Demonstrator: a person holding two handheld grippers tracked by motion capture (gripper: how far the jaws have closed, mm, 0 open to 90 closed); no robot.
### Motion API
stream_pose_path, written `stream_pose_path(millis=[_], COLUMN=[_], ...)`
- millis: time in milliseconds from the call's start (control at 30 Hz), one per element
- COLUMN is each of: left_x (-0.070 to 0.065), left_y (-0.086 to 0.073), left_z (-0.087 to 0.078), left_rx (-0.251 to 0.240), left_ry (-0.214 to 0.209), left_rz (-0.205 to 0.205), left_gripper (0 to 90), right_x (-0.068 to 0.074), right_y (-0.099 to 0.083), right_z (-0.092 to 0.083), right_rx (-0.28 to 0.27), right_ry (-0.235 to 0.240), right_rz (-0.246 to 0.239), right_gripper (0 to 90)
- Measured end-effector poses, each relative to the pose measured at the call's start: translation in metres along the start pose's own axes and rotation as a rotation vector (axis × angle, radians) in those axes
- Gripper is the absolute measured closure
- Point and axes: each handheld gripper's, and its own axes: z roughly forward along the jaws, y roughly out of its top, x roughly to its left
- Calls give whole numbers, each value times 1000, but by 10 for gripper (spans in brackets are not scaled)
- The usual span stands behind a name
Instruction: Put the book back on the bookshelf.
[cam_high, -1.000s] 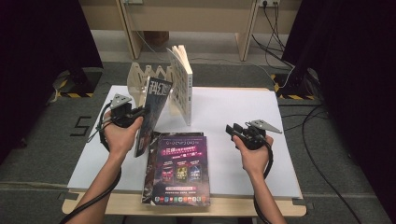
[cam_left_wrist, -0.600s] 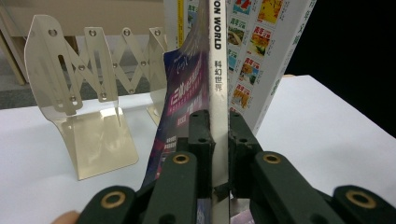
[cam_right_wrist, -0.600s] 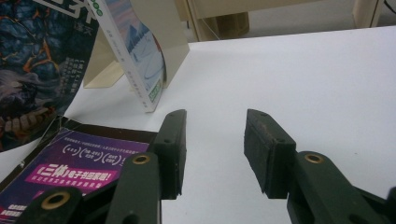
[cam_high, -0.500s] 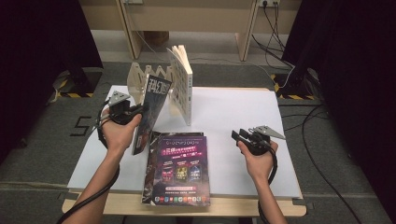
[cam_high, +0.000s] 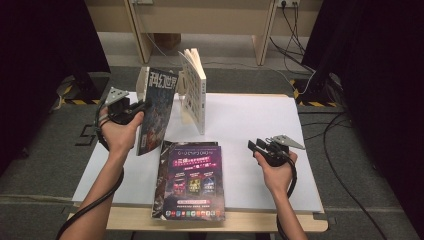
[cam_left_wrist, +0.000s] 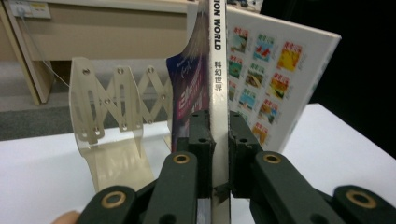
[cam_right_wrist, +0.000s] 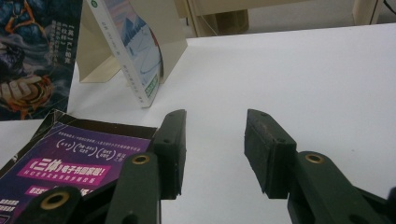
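My left gripper is shut on the spine of a dark-covered magazine and holds it upright above the table's left part. In the left gripper view the white spine stands clamped between the jaws. Just right of the magazine a white book leans in a cream folding bookstand; its back cover carries small pictures. My right gripper is open over the right of the table, and there is nothing between its jaws.
A stack of purple-covered magazines lies flat at the front middle of the white table; its corner sits left of the right jaws. Wooden furniture legs and cables are on the floor behind.
My left hand has carried the upright magazine a little up and to the left, away from the white book. The right hand has hardly shifted.
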Motion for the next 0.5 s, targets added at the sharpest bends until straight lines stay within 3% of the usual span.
stream_pose_path(millis=[100,500], left_x=[0,4], left_y=[2,9], left_z=[3,25], left_rx=[-20,-37], left_ry=[20,42], left_rz=[16,16], left_gripper=[826,826], right_x=[0,-5], right_y=[0,-3], right_z=[0,1], right_rx=[0,6], right_ry=[2,-5], right_rz=[-1,7], right_gripper=[593,592])
